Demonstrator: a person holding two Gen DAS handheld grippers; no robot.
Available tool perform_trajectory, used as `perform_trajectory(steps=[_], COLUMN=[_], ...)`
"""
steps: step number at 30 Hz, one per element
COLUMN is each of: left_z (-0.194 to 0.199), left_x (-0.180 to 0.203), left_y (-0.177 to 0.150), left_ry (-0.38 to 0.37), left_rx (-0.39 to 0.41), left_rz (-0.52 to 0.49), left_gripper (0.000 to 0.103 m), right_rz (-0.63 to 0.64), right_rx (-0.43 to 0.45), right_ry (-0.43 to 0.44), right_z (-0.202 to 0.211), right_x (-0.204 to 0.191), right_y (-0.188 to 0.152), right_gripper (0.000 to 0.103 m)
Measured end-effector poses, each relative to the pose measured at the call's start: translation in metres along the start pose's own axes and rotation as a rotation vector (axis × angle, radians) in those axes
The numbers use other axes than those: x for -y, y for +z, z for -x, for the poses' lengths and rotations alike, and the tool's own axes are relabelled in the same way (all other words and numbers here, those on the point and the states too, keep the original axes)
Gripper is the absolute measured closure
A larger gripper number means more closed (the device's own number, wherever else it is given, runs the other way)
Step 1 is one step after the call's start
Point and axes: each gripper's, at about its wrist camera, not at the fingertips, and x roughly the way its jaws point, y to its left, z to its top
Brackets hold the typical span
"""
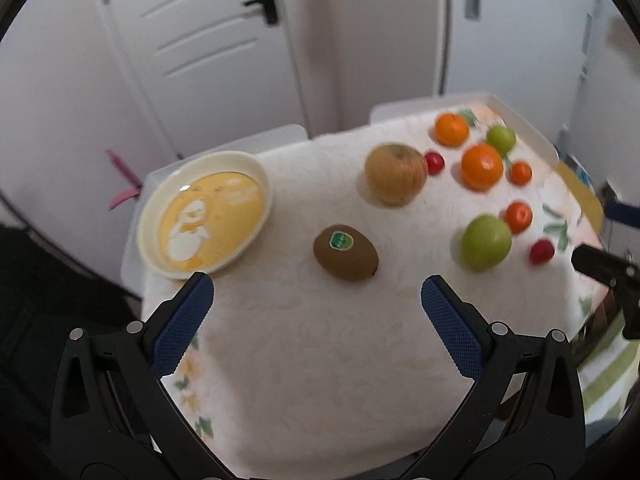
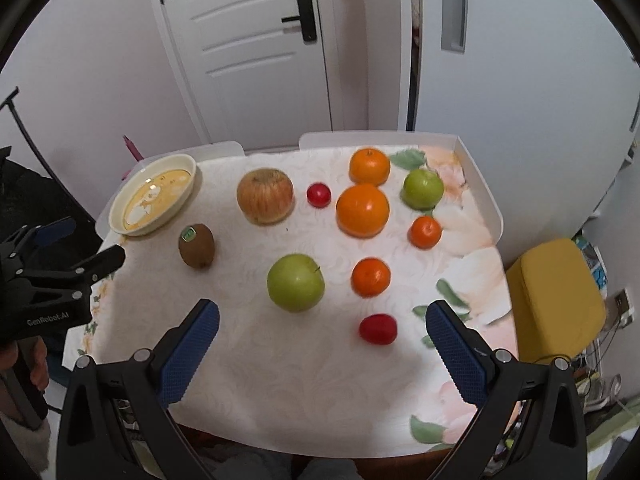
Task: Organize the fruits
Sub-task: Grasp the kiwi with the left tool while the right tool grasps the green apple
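Fruits lie loose on a white floral tablecloth (image 2: 304, 360). A cream bowl (image 1: 204, 214) with a yellow cartoon bottom stands at the far left and holds nothing; it also shows in the right wrist view (image 2: 154, 196). A brown kiwi (image 1: 346, 253) (image 2: 197, 246) lies just ahead of my open, empty left gripper (image 1: 316, 292). A yellow-red apple (image 2: 265, 196), two green apples (image 2: 296, 288) (image 2: 423, 189), several oranges (image 2: 363, 210) and small red fruits (image 2: 378, 329) lie ahead of my open, empty right gripper (image 2: 322, 316).
White raised tray edges (image 2: 480, 184) border the table's far and right sides. A yellow stool (image 2: 556, 300) stands to the right of the table. A white door (image 2: 256, 48) and walls stand behind. The left gripper's body (image 2: 44, 276) shows at the table's left edge.
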Motion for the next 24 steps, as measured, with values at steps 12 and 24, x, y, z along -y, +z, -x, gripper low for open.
perform_trajectory(steps=[12,24], left_z=[-0.072,-0.122], left_x=[-0.005,0.008], left_y=[0.001,0.003], left_ry=[-0.158,-0.280], left_rx=[-0.037,-0.076], left_rz=[-0.232,-0.409], left_gripper=[0.000,0.007], right_rz=[-0.044,-0.116], right_rx=[-0.024,-0.063], right_ry=[-0.075,-0.138], right_z=[-0.053,-0.092], right_x=[-0.024,-0.033], right_y=[-0.005,-0.009], right_gripper=[0.004,0.012])
